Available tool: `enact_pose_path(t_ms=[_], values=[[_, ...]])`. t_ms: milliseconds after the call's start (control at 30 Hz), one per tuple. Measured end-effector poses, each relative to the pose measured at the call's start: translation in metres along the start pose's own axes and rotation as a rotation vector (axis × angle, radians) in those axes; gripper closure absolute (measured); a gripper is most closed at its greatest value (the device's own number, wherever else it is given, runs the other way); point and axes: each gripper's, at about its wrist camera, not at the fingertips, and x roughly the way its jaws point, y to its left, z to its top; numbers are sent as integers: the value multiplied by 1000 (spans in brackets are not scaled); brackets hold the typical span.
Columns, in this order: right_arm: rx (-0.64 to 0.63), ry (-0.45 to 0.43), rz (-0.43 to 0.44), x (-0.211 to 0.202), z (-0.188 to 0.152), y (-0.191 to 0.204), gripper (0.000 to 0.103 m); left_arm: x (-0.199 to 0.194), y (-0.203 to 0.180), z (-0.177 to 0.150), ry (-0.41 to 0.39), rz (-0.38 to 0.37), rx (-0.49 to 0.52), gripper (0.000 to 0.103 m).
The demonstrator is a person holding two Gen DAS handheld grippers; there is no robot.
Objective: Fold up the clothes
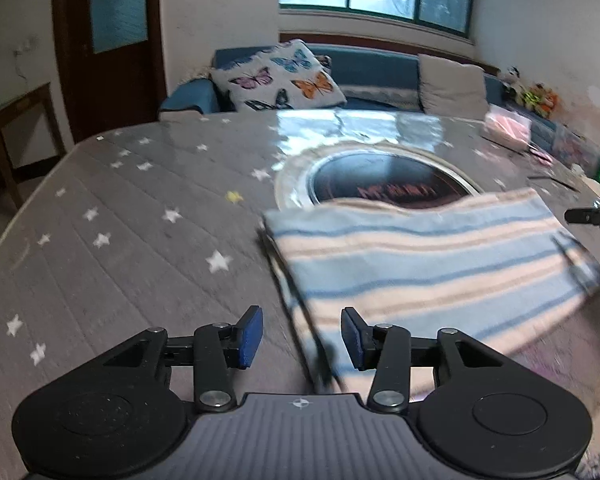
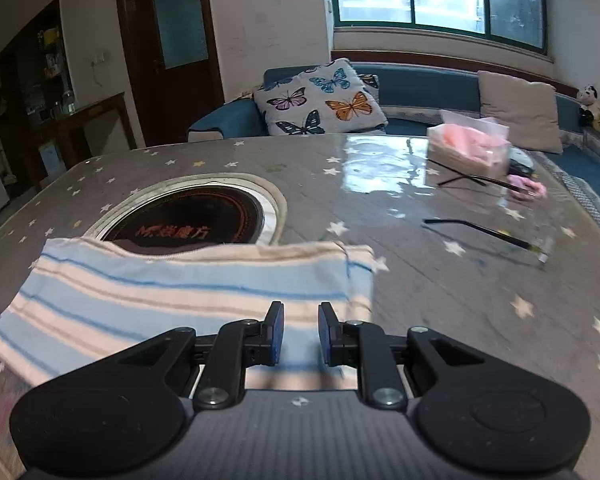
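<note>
Garment (image 2: pixel 188 296) folded flat, table (image 2: pixel 440 300) free rt.

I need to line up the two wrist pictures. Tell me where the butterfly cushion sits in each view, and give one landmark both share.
Left wrist view: the butterfly cushion sits upper centre, on the blue sofa behind the table's far edge, below the window.
Right wrist view: the butterfly cushion is again upper centre, leaning on the same sofa, right of the dark door.
Shared landmark: the round black burner set into the table, just beyond the striped cloth.
</note>
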Motion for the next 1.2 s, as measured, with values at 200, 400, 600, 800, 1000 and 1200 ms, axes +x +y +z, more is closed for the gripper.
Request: enact_pose_path(t_ms=[200, 400, 600, 800, 1000, 1200], values=[[-4, 6, -9, 44, 18, 2, 85, 27, 4, 20, -6, 6, -51, 57], [9, 18, -31, 73, 27, -6, 86, 55, 2, 38, -4, 6, -44, 57], [42, 34, -50, 84, 25, -13, 88, 78, 7, 48, 23, 20, -65, 58], [-3, 25, -20, 84, 30, 1, 85, 87, 4, 55, 11, 22, -46, 57], [12, 37, -33, 94, 29, 0, 85, 104, 13, 53, 44, 52, -68, 57], [-38, 24, -21, 91, 34, 13, 72, 109, 20, 54, 45, 70, -90, 51]])
